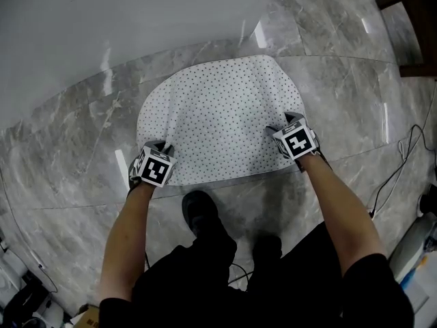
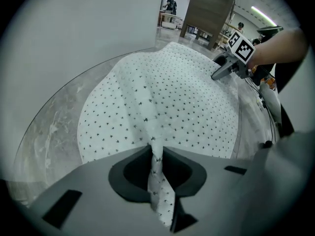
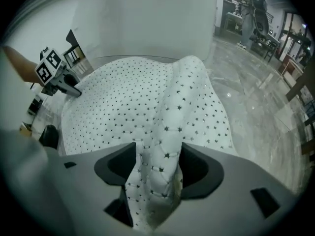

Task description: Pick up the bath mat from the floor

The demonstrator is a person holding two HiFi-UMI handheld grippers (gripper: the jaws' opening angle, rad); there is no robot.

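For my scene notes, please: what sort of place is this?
Probably a large indoor work hall or lab, not a home bathroom: polished grey marble floor, cables lying on it, and strip ceiling lights over a distant open area.

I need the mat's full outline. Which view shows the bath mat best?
Head view: the whole bath mat lies spread on the floor, outline clear. The left gripper view shows a thin fold pinched in its jaws; the right gripper view a thicker bunch between its jaws.
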